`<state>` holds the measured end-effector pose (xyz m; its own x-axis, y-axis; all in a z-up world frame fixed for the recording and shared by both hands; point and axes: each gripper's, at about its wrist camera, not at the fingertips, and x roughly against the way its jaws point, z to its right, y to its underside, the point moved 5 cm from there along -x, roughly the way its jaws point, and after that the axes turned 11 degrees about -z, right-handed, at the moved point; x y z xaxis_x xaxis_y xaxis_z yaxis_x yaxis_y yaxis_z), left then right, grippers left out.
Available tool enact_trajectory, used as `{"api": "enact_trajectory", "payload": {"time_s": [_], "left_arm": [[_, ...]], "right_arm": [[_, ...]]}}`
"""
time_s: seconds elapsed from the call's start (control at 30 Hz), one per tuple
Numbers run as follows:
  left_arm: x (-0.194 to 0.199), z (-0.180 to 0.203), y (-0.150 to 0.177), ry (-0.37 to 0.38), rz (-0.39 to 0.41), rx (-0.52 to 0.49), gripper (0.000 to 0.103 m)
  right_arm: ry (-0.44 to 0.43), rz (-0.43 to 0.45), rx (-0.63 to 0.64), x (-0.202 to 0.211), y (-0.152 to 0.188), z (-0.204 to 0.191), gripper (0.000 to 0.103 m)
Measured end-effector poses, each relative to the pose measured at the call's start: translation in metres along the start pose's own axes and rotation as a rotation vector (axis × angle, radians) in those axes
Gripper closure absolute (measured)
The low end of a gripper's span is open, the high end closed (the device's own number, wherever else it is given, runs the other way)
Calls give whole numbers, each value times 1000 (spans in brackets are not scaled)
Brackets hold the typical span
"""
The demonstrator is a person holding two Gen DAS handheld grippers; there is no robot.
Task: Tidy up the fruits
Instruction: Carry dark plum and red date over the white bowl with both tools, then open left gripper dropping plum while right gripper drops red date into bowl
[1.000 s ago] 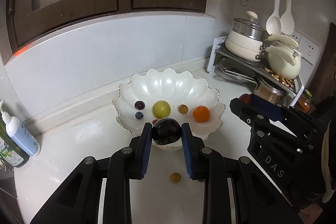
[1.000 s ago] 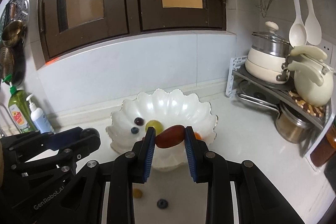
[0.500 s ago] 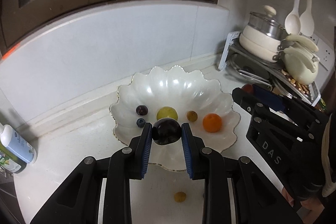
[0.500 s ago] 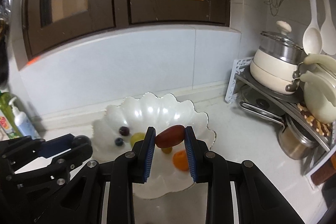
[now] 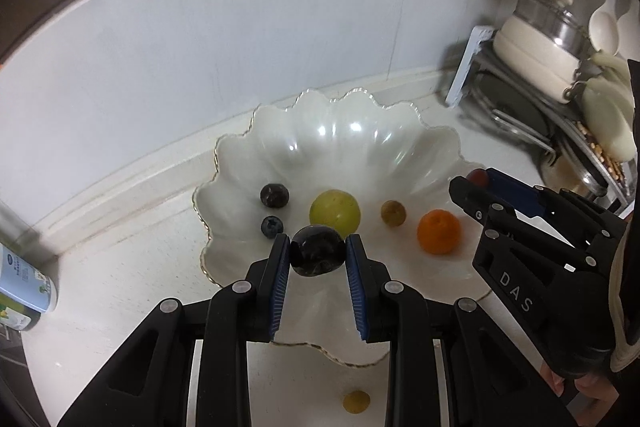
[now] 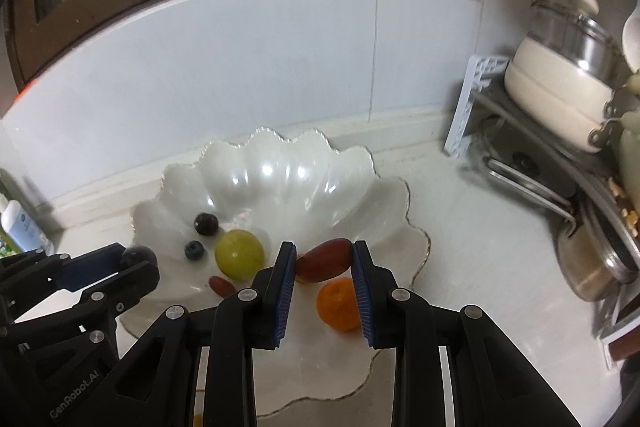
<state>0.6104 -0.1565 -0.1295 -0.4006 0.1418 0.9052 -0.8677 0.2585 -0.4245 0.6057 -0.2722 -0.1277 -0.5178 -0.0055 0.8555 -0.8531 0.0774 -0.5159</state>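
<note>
The left gripper (image 5: 318, 254) has its fingers closed on a dark plum (image 5: 317, 255), now held over the near left part of the scalloped white bowl (image 5: 328, 131); a second ago it hung at the bowl's near rim. The right gripper (image 6: 323, 263) pinches a reddish oblong fruit (image 6: 325, 261) between narrowly spaced fingers and has likewise advanced, so the fruit now sits above the bowl's interior. Inside the bowl lie a green grape (image 5: 335, 211), a dark grape (image 5: 274, 195), a blueberry (image 5: 272, 226), a small brownish fruit (image 5: 393, 213) and a small orange (image 5: 439, 231), all unmoved. The right view also shows a small red fruit (image 6: 222, 285) in the bowl. A yellowish berry (image 5: 356, 401) remains on the worktop (image 5: 120, 267), just outside the bowl's near rim.
</note>
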Motion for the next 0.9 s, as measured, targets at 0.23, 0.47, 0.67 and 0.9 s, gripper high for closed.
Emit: {"api": "enact_trajectory", "payload": {"time_s": [0.23, 0.47, 0.67, 0.9], "left_arm": [[-24, -5, 0, 3, -69, 15, 74], [-33, -6, 2, 23, -108, 20, 57], [-24, -5, 3, 5, -98, 0, 48], [-10, -6, 8, 1, -85, -4, 44]], "right_arm": [[3, -62, 4, -21, 5, 1, 73], [-6, -92, -10, -24, 5, 4, 63], [6, -74, -43, -14, 3, 10, 47], [25, -46, -44, 6, 6, 9, 47]]}}
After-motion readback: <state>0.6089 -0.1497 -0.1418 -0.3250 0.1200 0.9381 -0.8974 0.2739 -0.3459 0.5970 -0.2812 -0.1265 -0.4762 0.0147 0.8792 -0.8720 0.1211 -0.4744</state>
